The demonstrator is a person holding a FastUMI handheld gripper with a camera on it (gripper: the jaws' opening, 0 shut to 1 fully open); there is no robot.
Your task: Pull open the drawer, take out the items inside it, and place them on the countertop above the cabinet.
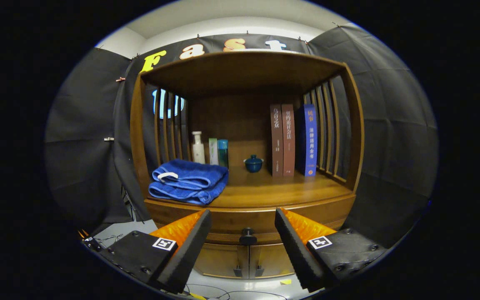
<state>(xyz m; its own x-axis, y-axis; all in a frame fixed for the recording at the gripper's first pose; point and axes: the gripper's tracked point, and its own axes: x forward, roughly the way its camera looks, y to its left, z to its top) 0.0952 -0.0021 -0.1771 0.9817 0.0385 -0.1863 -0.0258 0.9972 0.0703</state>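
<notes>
A folded blue towel lies at the countertop's front left corner. Bottles and a small lidded blue bowl line the back edge, with books upright at the back right, leaving the front right bare for drawer items. The gripper holds its fingers wide apart, lined up on the closed drawer's black knob just ahead between them.

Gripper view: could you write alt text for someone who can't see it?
An open gripper has its jaws spread either side of a closed drawer's black knob on a wooden cabinet. On the countertop beyond lie a folded blue towel, three bottles, a small blue lidded bowl and three upright books.
</notes>
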